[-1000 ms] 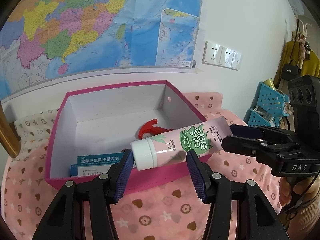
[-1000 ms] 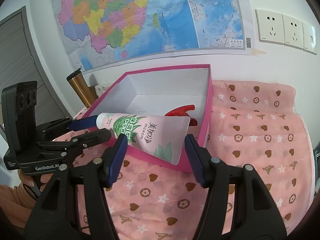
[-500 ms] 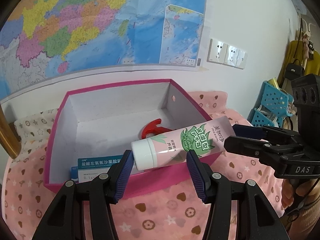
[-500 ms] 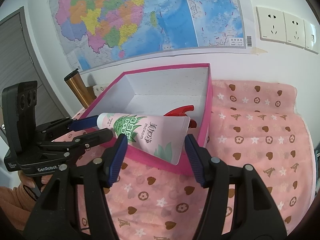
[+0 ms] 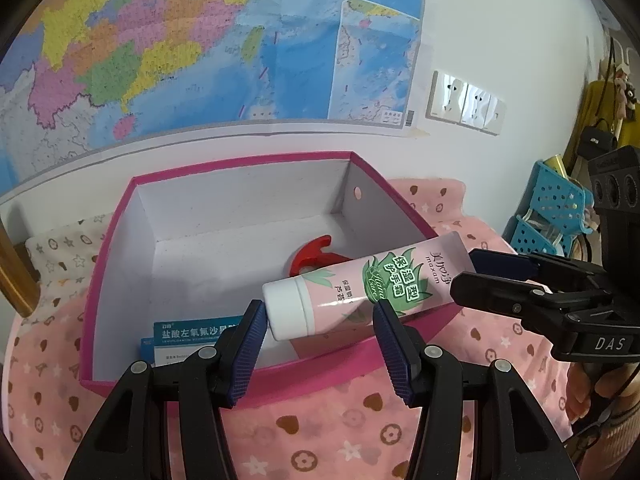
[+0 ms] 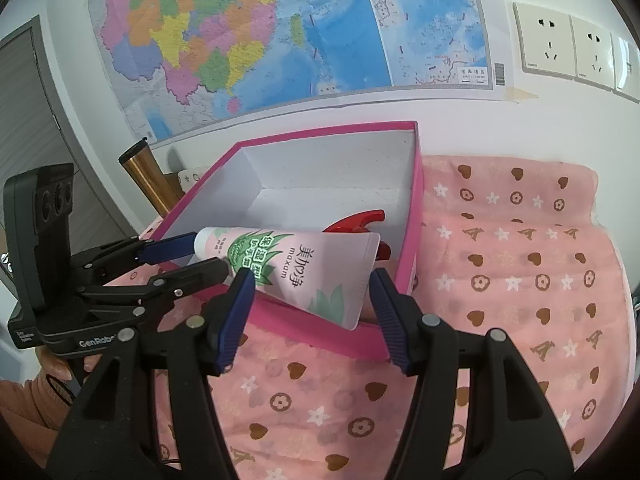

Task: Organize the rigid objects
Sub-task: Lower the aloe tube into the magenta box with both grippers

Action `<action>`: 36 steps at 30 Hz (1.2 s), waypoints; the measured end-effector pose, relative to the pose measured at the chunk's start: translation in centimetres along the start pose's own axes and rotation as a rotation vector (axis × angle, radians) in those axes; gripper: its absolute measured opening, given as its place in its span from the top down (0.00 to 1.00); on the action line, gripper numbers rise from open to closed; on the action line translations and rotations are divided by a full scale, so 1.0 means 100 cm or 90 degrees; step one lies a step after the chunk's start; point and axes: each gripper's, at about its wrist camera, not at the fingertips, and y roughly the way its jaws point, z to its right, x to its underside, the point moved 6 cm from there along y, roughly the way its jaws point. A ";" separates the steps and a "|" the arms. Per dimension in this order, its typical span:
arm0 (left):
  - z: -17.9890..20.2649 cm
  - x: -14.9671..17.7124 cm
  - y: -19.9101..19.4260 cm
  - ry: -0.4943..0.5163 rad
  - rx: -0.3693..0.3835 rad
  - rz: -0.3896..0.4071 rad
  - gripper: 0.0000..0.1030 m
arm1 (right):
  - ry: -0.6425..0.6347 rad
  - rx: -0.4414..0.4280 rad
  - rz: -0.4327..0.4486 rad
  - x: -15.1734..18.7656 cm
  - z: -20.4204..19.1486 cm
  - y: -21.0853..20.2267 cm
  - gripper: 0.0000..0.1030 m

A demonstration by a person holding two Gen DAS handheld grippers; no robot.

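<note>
Holding a pink tube (image 5: 372, 292) over the pink box (image 5: 360, 364), left gripper (image 5: 318, 332) clamping the cap end, right gripper (image 6: 310, 300) pinching the flat end.

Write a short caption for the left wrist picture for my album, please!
Two tools, left tool and right tool, hold a pink hand cream tube over a pink box.

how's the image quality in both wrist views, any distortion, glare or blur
Left wrist view: strong fisheye bending with dark corners; the pink hand-cream tube with a white cap and the pink-rimmed cardboard box are sharp, with soft daylight and a small highlight along the tube. Right wrist view: the same bending, so the wall map bows; the pink patterned cloth is evenly lit, with no motion blur.
</note>
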 end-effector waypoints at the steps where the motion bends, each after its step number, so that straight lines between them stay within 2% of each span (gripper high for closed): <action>1: -0.001 0.000 0.001 -0.001 -0.001 -0.002 0.46 | 0.001 0.001 -0.001 0.000 0.000 0.001 0.40; 36: -0.016 0.003 0.031 -0.027 -0.007 -0.040 0.46 | 0.003 0.017 -0.022 -0.002 0.005 0.025 0.40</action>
